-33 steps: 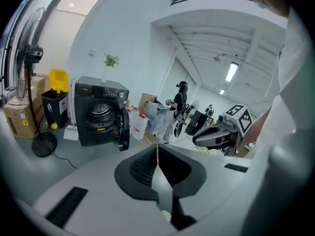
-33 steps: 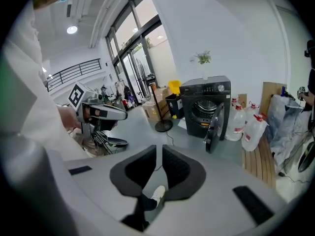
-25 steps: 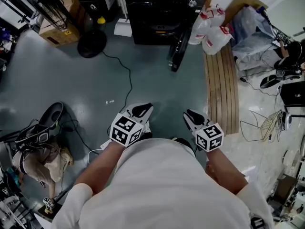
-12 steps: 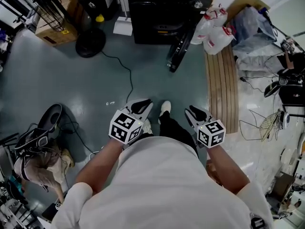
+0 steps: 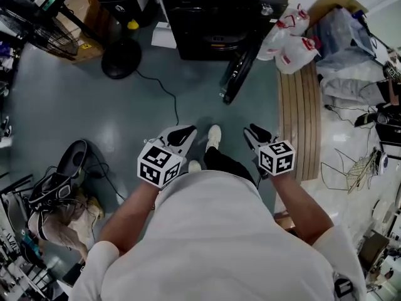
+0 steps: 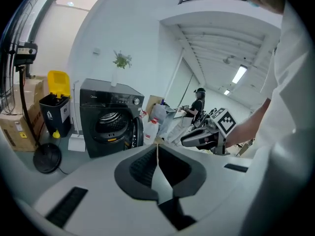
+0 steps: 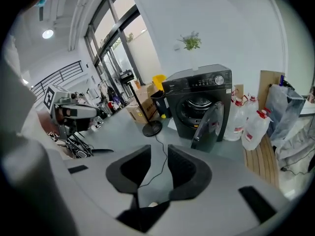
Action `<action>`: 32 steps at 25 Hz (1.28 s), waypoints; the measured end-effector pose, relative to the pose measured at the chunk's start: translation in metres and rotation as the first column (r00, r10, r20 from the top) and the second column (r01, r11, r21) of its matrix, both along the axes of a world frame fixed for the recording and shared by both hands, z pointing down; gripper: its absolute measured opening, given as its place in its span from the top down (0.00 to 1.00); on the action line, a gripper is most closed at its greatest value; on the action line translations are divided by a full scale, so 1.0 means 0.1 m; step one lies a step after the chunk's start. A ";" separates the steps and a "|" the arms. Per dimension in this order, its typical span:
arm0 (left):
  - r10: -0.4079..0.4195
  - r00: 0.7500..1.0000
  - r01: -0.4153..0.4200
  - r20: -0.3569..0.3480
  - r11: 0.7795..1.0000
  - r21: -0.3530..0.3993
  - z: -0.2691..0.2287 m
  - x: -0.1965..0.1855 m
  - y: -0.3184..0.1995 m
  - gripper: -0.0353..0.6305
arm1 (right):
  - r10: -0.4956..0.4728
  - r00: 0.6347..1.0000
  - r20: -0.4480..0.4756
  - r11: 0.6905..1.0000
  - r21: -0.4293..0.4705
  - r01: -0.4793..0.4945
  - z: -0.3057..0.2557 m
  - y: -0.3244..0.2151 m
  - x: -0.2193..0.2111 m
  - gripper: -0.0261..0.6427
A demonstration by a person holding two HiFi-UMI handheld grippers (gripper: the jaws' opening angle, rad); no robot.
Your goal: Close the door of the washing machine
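Note:
The black washing machine stands at the far end of the floor, its drum showing. Its round door hangs swung out toward me at the machine's right side. Both grippers are held in front of the person's body, well short of the door. My left gripper is shut, its pads meeting in a thin line with nothing in them. My right gripper is opening; a gap shows between its pads and nothing is between them. The right gripper view has the machine and the open door straight ahead.
A fan's round base and a black cable lie on the floor left of the machine. White jugs and a slatted wooden board are on the right. Clutter fills the left edge. The person's white shoe is between the grippers.
Both grippers have been carried forward toward the washing machine, which now sits nearer in the head view. A white shoe has stepped forward between the grippers.

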State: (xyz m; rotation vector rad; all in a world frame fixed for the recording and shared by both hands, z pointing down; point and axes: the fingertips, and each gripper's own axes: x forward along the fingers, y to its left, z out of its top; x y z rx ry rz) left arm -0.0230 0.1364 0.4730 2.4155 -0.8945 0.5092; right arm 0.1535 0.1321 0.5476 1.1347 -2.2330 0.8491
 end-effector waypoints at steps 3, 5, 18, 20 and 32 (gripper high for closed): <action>-0.017 1.000 0.017 0.004 1.000 -0.014 0.00 0.08 -0.34 0.91 | 0.012 1.000 -0.004 1.000 -0.024 -0.012 0.15 -0.41 0.15 0.79; -0.029 0.999 0.029 0.014 0.999 -0.020 0.00 0.12 -0.52 0.91 | 0.008 1.000 -0.009 0.999 -0.037 -0.009 0.25 -0.64 0.23 0.78; -0.009 1.000 0.010 0.017 0.999 -0.053 0.02 0.18 -1.35 0.92 | 0.110 0.994 -0.017 0.981 -0.162 -0.111 0.98 -1.69 0.40 0.72; 0.008 1.000 -0.007 0.018 0.998 -0.061 0.04 0.15 -1.51 0.92 | 0.136 0.990 -0.021 0.973 -0.183 -0.138 1.07 -1.85 0.40 0.69; 0.140 0.990 -0.138 0.017 0.986 -0.089 0.07 -0.04 -2.31 0.92 | 0.338 0.941 -0.025 0.893 -0.306 -0.329 1.58 -2.38 0.45 0.70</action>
